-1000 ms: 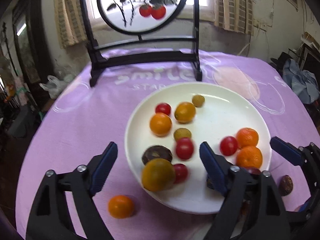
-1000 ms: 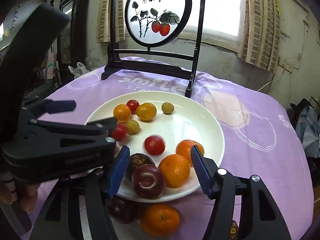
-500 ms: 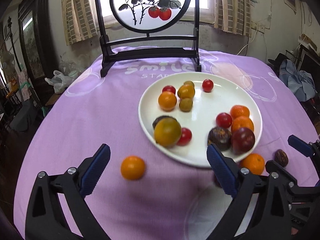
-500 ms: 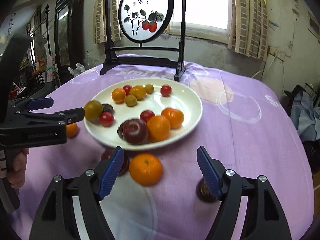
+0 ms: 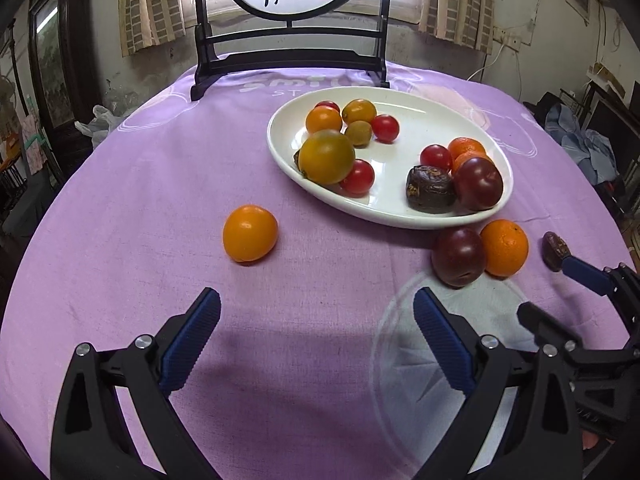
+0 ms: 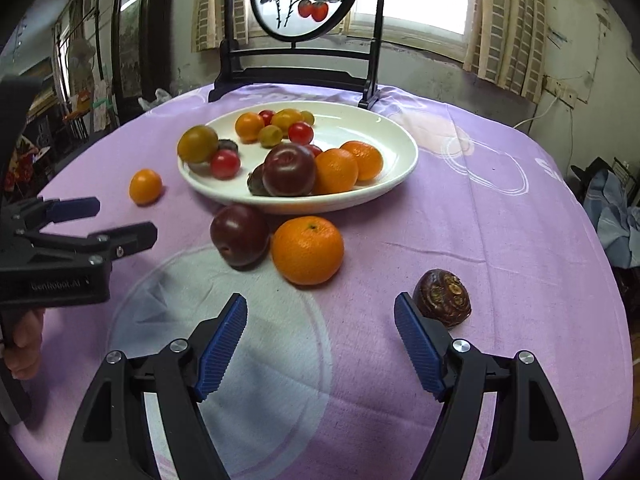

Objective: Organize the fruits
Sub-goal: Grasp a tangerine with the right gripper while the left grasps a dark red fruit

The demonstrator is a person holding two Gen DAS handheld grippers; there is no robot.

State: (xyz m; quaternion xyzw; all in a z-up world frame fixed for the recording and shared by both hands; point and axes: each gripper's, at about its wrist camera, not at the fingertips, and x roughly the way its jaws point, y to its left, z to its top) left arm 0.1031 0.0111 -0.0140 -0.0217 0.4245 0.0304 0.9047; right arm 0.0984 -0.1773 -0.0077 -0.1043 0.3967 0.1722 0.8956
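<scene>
A white plate (image 5: 416, 120) (image 6: 396, 136) on the purple tablecloth holds several fruits: oranges, red cherry tomatoes, a dark plum, a brown passion fruit. Loose on the cloth lie a small orange (image 5: 250, 233) (image 6: 145, 186), a dark plum (image 5: 458, 256) (image 6: 239, 235), a mandarin (image 5: 504, 247) (image 6: 307, 250) and a brown passion fruit (image 5: 555, 250) (image 6: 441, 298). My left gripper (image 5: 316, 334) is open and empty, near the small orange. My right gripper (image 6: 320, 340) is open and empty, just in front of the mandarin; the brown passion fruit sits beside its right finger.
A black wooden stand with a round painted screen (image 5: 292, 20) (image 6: 304, 16) stands behind the plate. The round table's edge curves close on both sides. Dark furniture and clutter stand at the left, clothes at the right (image 5: 588, 148).
Both grippers have pulled back and lowered away from the plate toward the near edge. The loose fruits on the cloth have come into full view.
</scene>
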